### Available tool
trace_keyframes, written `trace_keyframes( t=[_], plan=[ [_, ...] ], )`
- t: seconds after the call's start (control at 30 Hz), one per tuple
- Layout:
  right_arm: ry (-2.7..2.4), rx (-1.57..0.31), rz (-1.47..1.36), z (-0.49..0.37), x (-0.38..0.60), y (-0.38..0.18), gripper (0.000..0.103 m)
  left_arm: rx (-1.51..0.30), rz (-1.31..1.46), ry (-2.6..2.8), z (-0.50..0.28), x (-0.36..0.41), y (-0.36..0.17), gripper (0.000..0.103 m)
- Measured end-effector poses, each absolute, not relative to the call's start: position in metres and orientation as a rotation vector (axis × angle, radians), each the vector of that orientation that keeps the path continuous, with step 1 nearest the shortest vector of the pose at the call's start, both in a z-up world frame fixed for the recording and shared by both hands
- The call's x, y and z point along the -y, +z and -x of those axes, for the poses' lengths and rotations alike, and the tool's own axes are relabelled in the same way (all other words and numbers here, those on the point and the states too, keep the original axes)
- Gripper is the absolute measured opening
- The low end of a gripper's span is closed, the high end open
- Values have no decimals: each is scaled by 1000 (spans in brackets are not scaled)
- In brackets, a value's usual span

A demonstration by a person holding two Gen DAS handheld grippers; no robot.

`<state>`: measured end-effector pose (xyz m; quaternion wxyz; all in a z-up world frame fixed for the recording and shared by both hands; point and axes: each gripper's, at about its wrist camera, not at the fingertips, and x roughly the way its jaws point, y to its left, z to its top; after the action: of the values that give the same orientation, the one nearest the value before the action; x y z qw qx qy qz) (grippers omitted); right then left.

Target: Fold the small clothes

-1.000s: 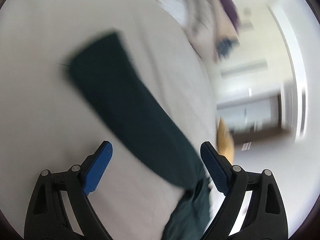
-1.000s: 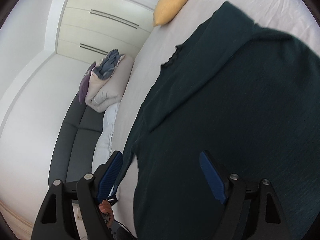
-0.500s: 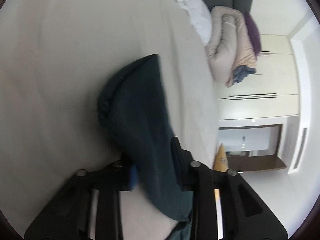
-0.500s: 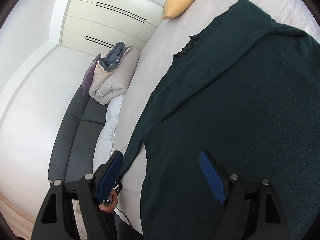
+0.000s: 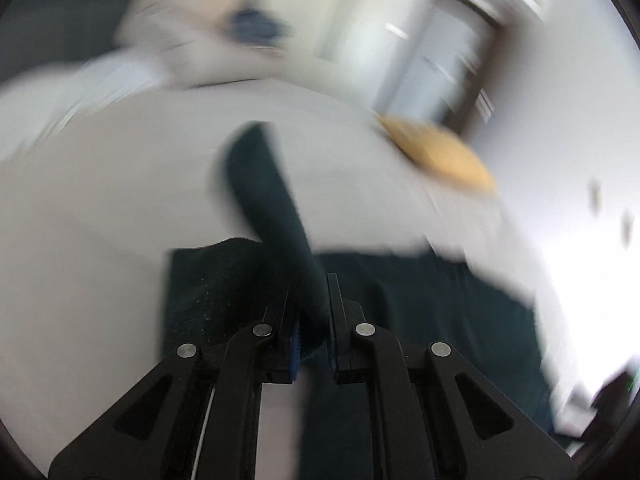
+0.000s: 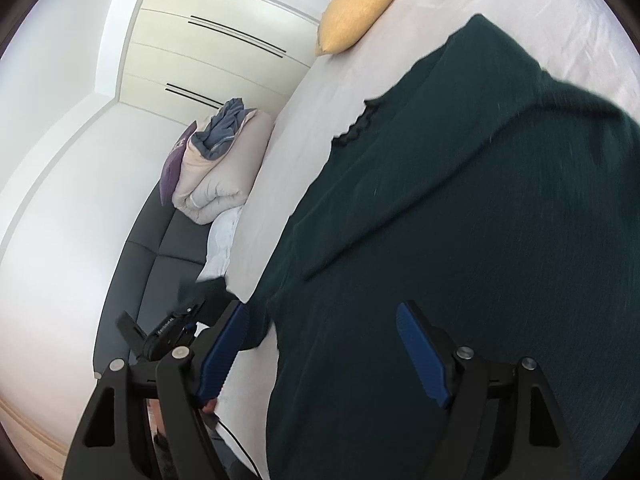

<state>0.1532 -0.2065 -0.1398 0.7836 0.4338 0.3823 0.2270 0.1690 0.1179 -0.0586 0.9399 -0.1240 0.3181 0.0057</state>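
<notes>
Pinching a dark green sleeve (image 5: pixel 276 216) between its pressed-together pads, the left gripper (image 5: pixel 312 320) has gone from spread wide around the cloth a second ago to fully clamped, and the whole left-wrist view is smeared with motion. The sleeve, which lay flat along the bed (image 5: pixel 100 184) a second ago, now rises from the jaws as a narrow strip that stands clear of the sheet, with the body of the garment spread dark underneath. Judged from this, the grasp is done and the sleeve is being carried across toward the body for the first fold. The view has also rolled: the yellow pillow (image 5: pixel 440 156) now sits upper right.

Further right, the right gripper (image 6: pixel 320 352) has barely shifted. Its blue pads stand wide apart and pinch nothing, poised low over the dark green sweater (image 6: pixel 460 260), which lies spread on the bed, its scalloped neckline toward the pillow.
</notes>
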Motion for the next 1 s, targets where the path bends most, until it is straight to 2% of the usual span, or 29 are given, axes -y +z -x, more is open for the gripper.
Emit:
trace_keyframes(
  t=[0.07,0.2,0.27,0.5,0.57,0.67,0.73,0.77,0.8,0.9,0.97,1.0],
  plan=[
    [496,-834,-924,-169,209,-138,80,-697,76,-22,-175,-54,-84,8],
    [520,-902,-878,-200,200,-141,80,-761,-141,-37,-167,16,-137,8],
    [549,-935,-868,-218,190,-146,80,-759,-191,-28,-155,29,-152,8],
    [687,-1094,-967,-276,131,-176,80,-725,-189,-23,-147,29,-156,8],
    [740,-1128,-964,-287,109,-180,79,-711,-174,-19,-173,17,-149,8],
    [788,-1191,-959,-300,83,-188,66,-702,-148,-29,-176,9,-143,8],
    [791,-1215,-928,-307,71,-191,37,-703,-137,-35,-178,7,-139,8],
    [787,-1221,-910,-309,67,-192,30,-705,-132,-38,-178,7,-138,8],
    [783,-1218,-894,-309,66,-191,15,-706,-126,-40,-178,6,-136,9],
    [751,-1175,-810,-307,69,-176,10,-736,-91,-79,-173,3,-131,13],
    [730,-1133,-752,-305,79,-159,9,-733,-30,-131,-165,-3,-119,20],
    [719,-1114,-731,-305,86,-152,9,-718,-3,-151,-158,-6,-112,27]
  ],
)
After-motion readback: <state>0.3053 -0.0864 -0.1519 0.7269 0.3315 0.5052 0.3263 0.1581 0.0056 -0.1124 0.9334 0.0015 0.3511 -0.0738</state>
